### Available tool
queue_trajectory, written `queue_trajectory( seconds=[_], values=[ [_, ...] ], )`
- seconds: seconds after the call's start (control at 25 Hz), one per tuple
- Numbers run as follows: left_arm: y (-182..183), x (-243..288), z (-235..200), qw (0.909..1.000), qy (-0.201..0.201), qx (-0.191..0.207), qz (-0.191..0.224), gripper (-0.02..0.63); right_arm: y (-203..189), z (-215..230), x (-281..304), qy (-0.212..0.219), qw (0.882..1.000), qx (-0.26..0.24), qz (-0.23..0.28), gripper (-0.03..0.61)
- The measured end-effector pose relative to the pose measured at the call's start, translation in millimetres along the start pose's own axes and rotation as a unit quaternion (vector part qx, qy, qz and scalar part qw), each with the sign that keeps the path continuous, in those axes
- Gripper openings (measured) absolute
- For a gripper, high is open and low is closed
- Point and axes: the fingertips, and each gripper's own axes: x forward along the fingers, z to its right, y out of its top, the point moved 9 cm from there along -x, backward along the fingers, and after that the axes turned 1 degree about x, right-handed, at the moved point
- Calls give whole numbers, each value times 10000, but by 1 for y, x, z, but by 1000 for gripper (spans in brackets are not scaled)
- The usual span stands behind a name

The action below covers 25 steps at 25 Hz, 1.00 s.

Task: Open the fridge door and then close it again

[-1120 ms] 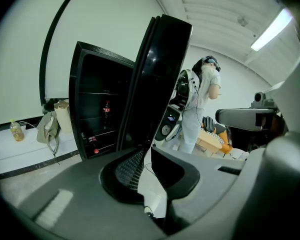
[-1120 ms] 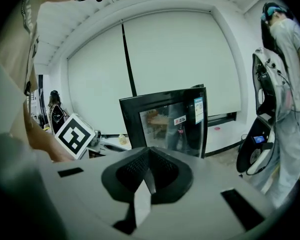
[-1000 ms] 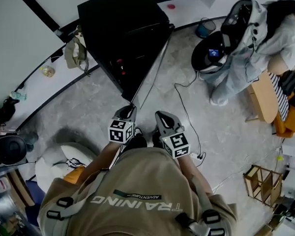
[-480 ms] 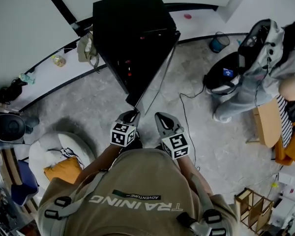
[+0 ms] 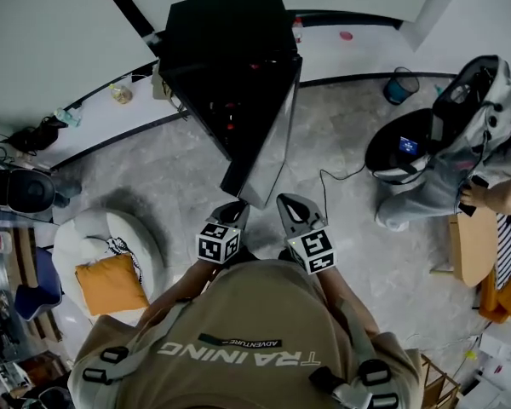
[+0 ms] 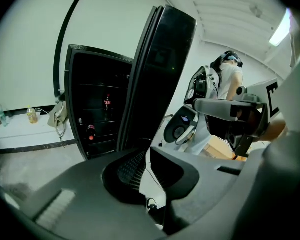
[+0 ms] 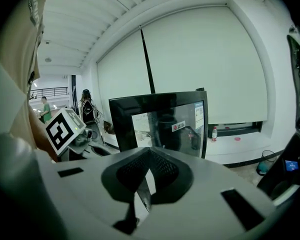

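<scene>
The black fridge (image 5: pixel 226 37) stands against the far wall, its glass door (image 5: pixel 268 139) swung wide toward me. In the left gripper view I see bottles on the shelves inside the cabinet (image 6: pixel 97 114), and the door (image 6: pixel 162 69) edge-on. The right gripper view faces the door's glass front (image 7: pixel 162 126), which carries a red sticker. My left gripper (image 5: pixel 232 204) (image 6: pixel 147 154) hovers just short of the door's lower corner, jaws together and holding nothing. My right gripper (image 5: pixel 288 201) (image 7: pixel 150 151) is beside it, also shut and empty. I cannot tell whether either touches the door.
A person in grey (image 5: pixel 460 152) sits at the right by a black chair (image 5: pixel 400 147). A cable (image 5: pixel 328 203) trails across the floor. A white beanbag with an orange cushion (image 5: pixel 111 284) lies at left. A blue bucket (image 5: pixel 399 85) stands by the wall.
The fridge door has swung further open toward me, and the fridge now sits closer and more central in the head view. Both grippers stay side by side.
</scene>
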Motion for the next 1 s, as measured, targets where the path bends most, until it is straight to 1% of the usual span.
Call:
queue_trajectory(
  seconds=[0.28,0.4,0.56,0.76,0.84,1.0],
  values=[
    [5,27,18,9989,359,-246,150,23,-8,40,5,432,9989,-111,-135,2],
    [1,31,38,9979,516,-354,184,23,-11,50,-12,533,9983,-155,-186,2],
    [-10,19,86,9971,636,-360,228,23,-18,47,-62,555,9983,-146,53,2],
    [-5,24,96,9967,698,-366,195,23,-20,52,-68,622,9980,-121,-42,2],
    [-10,24,106,9964,737,-372,213,23,-23,50,-78,573,9983,-95,42,2],
    [-15,26,116,9977,551,-328,203,23,-26,46,-90,398,9991,-126,78,2]
  ],
)
